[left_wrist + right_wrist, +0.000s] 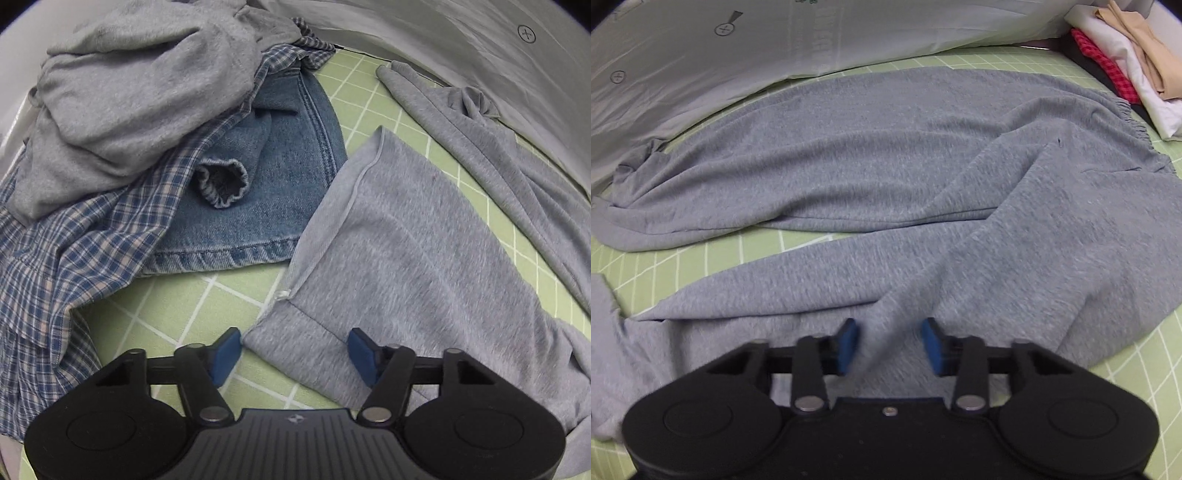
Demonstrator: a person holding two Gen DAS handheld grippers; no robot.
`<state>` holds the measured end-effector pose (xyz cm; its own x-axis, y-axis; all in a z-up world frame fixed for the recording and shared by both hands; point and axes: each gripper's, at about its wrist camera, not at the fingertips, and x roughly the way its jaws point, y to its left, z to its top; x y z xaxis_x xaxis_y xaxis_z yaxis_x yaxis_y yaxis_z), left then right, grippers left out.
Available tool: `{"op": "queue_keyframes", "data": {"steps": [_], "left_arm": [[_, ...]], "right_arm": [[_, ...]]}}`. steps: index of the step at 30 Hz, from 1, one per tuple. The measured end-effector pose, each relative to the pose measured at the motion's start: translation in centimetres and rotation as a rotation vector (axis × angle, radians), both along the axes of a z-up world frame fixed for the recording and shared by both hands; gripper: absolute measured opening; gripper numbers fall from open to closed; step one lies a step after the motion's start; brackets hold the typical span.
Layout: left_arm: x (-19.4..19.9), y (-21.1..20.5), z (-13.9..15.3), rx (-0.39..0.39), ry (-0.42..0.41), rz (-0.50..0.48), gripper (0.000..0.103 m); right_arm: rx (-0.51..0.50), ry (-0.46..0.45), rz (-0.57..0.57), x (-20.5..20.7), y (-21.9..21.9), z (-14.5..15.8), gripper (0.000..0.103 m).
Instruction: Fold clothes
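The left gripper point(294, 354) has its blue-padded jaws apart over the hem corner of the grey knit trousers point(406, 258), which lie spread on the green grid-patterned bed sheet point(177, 325). The right gripper point(889, 345) also has its jaws apart, straddling a raised fold near the waist. Further out sit a blue denim garment point(280, 177), a blue checked shirt point(74, 251) and a white pillow point(775, 40)

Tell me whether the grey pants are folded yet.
Not folded: the grey pants lie spread on the green checked sheet, legs splayed apart, fabric wrinkled.
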<state>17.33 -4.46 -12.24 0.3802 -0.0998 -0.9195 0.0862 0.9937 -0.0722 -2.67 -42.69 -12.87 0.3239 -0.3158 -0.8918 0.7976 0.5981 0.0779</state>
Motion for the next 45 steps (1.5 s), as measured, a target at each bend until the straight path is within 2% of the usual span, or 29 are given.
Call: {"op": "queue_keyframes", "data": {"steps": [1, 2, 3, 13, 22, 28, 32, 37, 41, 45], "left_arm": [[-0.5, 0.3, 0.4, -0.008, -0.010, 0.007, 0.026], [-1.0, 0.7, 0.8, -0.016, -0.020, 0.015, 0.010], [-1.6, 1.0, 1.2, -0.024, -0.030, 0.022, 0.003], [-6.8, 4.3, 5.0, -0.103, -0.129, 0.097, 0.003], [-15.8, 9.0, 7.5, -0.069, -0.171, 0.265, 0.003], [-18.1, 8.4, 10.2, -0.061, -0.229, 0.312, 0.003], [-16.8, 6.6, 11.8, -0.053, -0.285, 0.292, 0.003], [-12.1, 3.8, 12.6, -0.066, -0.319, 0.252, 0.003], [-5.8, 0.8, 12.2, -0.089, -0.342, 0.218, 0.003], [2.3, -3.0, 11.1, -0.139, -0.351, 0.200, 0.005]], "right_arm": [[0.001, -0.019, 0.011, -0.3, 0.0, 0.1, 0.016], [0.002, -0.035, 0.016, -0.6, 0.1, 0.3, 0.007], [0.002, -0.053, 0.018, -1.0, 0.2, 0.6, 0.005], [-0.087, -0.235, 0.093, -8.0, 2.5, 4.7, 0.001], [-0.101, -0.299, 0.134, -15.6, 3.5, 6.8, 0.001], [-0.143, -0.338, 0.203, -17.0, 2.8, 9.4, 0.001], [-0.165, -0.373, 0.224, -16.1, 1.7, 10.7, 0.001], [-0.186, -0.410, 0.249, -12.4, -1.1, 11.4, 0.001], [-0.203, -0.432, 0.271, -7.0, -4.1, 11.3, 0.001], [-0.212, -0.452, 0.185, 0.4, -8.8, 10.4, 0.002]]}}
